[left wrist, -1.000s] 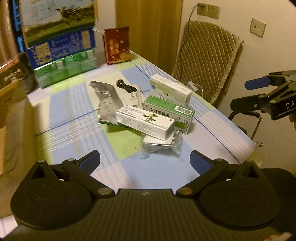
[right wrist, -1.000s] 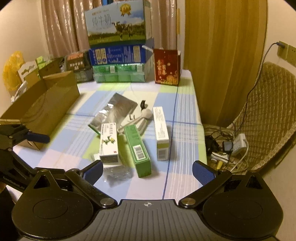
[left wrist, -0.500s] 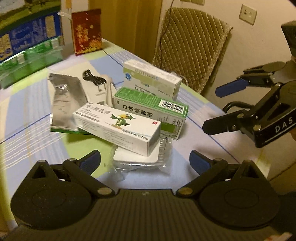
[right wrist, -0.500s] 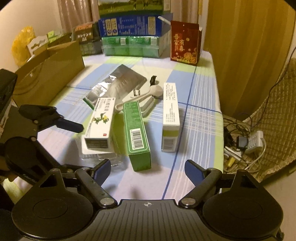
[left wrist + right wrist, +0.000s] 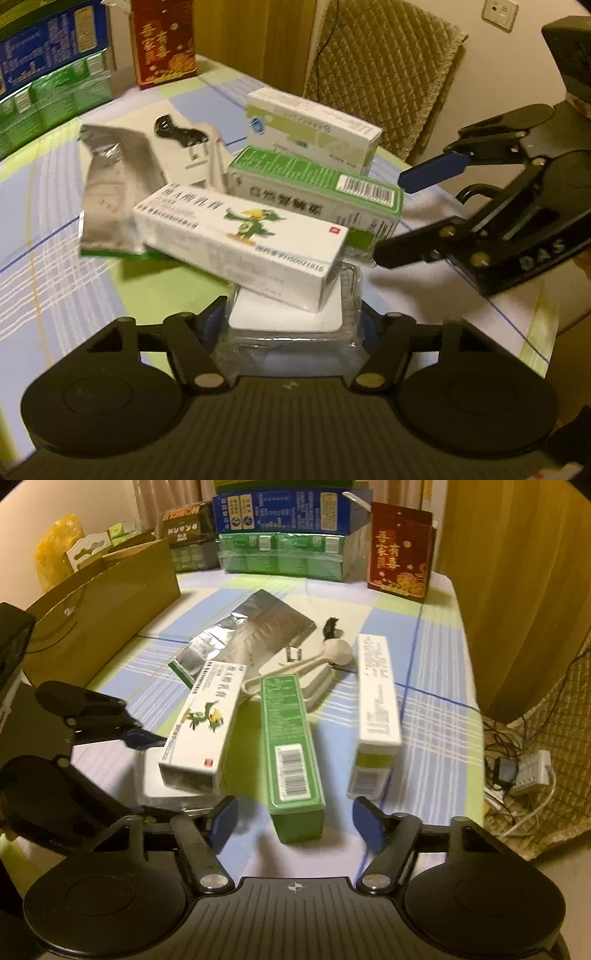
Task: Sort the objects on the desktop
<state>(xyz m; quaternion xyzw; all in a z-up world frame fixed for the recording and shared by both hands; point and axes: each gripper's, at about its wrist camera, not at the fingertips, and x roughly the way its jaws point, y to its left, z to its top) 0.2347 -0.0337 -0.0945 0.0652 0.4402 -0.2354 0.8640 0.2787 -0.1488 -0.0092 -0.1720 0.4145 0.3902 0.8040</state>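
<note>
My left camera sits low and close behind the parrot box [image 5: 240, 236], facing right across the table [image 5: 55, 258]. My right camera looks lengthwise down it, higher. Both share the boxes.

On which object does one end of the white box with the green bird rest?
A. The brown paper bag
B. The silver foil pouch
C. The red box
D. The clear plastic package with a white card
D. The near end of the bird box lies on top of the clear package, which sits between the fingers of the left gripper.
</note>
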